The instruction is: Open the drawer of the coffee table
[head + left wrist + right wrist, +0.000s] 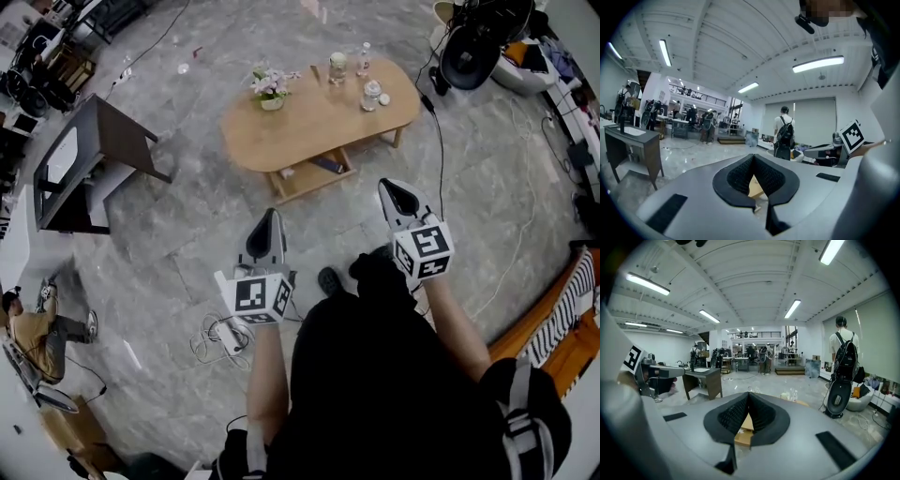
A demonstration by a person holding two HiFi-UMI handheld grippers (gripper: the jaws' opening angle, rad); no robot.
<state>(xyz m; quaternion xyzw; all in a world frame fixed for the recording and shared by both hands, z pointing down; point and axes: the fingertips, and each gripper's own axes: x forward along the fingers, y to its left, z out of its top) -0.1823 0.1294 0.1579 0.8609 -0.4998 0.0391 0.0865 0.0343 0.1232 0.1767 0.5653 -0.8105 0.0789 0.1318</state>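
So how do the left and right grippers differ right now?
The right gripper is held further forward, nearer the coffee table; the left gripper hangs back. In the head view the right gripper angles leftward, the left gripper slightly rightward. Both are shut, empty, well short of the table.

Matt wooden coffee table (314, 127), glossy stone floor (178, 248)

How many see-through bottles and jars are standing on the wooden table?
3, all toward the coffee table's right end: a jar by the far edge, a bottle just right of it, and a second jar nearer the person. None seems hidden.
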